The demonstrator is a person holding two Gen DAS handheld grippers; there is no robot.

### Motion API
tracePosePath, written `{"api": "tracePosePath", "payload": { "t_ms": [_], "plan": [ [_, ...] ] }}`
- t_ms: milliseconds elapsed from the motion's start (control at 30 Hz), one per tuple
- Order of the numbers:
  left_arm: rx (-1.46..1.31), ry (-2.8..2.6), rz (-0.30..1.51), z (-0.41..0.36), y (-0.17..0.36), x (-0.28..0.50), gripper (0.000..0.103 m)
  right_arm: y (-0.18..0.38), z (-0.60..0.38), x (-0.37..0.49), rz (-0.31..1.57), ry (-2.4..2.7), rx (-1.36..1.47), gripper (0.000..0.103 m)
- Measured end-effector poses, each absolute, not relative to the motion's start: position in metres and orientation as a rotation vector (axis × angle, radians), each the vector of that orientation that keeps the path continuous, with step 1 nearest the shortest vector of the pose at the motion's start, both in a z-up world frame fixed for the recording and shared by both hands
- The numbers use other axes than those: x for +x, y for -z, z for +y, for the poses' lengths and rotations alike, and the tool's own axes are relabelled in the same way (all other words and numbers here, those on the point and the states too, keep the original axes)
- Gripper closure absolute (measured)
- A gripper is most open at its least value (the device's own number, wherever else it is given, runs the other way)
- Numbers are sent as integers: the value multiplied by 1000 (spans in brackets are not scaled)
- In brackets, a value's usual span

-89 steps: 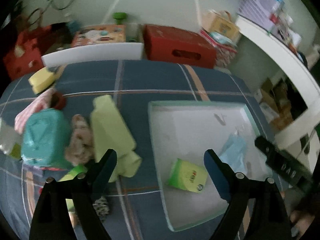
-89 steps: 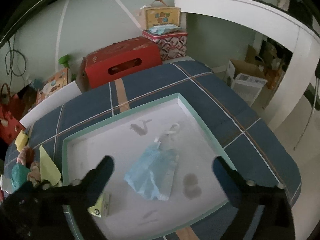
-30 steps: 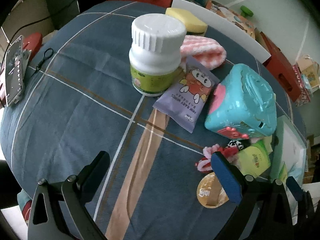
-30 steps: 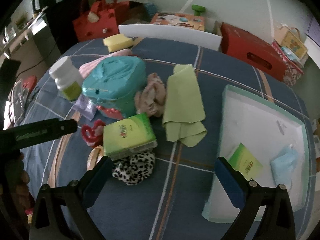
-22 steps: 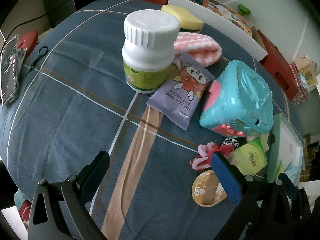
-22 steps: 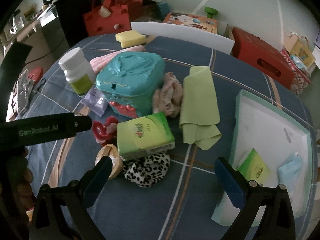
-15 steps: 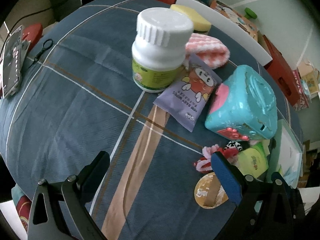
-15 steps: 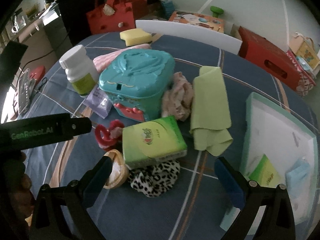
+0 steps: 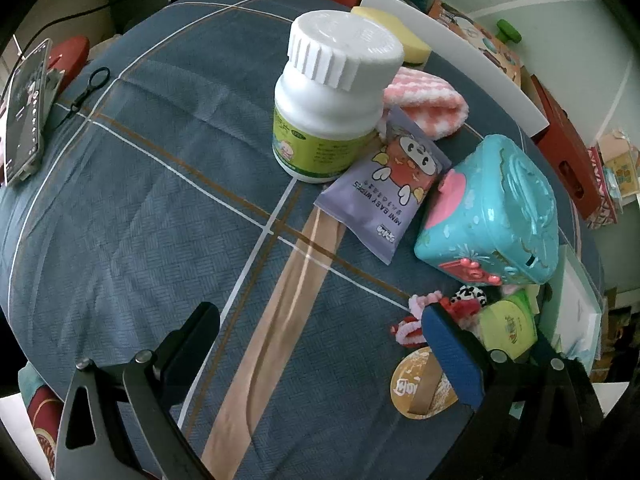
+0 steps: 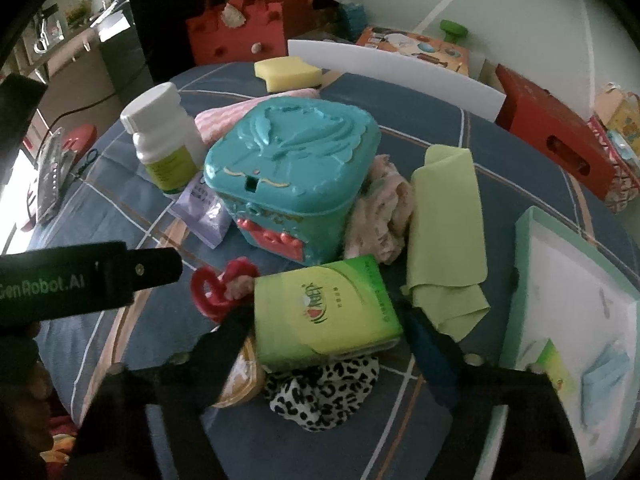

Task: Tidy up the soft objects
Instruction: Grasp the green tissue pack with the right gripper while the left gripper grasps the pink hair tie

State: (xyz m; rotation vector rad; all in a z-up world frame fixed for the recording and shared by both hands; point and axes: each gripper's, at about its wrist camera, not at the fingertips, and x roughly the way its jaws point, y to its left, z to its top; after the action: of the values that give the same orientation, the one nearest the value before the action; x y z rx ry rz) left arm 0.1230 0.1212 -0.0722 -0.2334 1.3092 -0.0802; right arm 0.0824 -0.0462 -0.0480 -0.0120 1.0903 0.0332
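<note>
right gripper (image 10: 328, 340) spread wide around the tissue pack (image 10: 326, 312) for a tray-bound grab; left gripper (image 9: 320, 332) wide, empty, clear.

A lived-in home room — red felt handbag (image 10: 240, 36), toy boxes (image 10: 416, 46) along the wall, a plaid-clothed worktop (image 9: 132, 208) strewn with baby wipes (image 9: 384, 188).

Tablecloth (image 9: 120, 220) looked like matte woven fabric. Teal box (image 10: 292, 172) was glossy molded plastic, the pill bottle (image 9: 332, 108) smooth white plastic, wipes pack (image 9: 388, 196) shiny film, green cloth (image 10: 444, 236) soft and matte.
</note>
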Motion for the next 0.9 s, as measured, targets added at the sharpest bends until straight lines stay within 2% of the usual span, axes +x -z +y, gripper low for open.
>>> {"api": "tracePosePath", "payload": {
  "t_ms": [33,900],
  "plan": [
    [-235,80,1309,122,73,123,2,47,-46,82,1088,-36,-9,34],
    [-253,149,1283,115,64,122,2,25,-73,65,1034,24,72,34]
  ]
}}
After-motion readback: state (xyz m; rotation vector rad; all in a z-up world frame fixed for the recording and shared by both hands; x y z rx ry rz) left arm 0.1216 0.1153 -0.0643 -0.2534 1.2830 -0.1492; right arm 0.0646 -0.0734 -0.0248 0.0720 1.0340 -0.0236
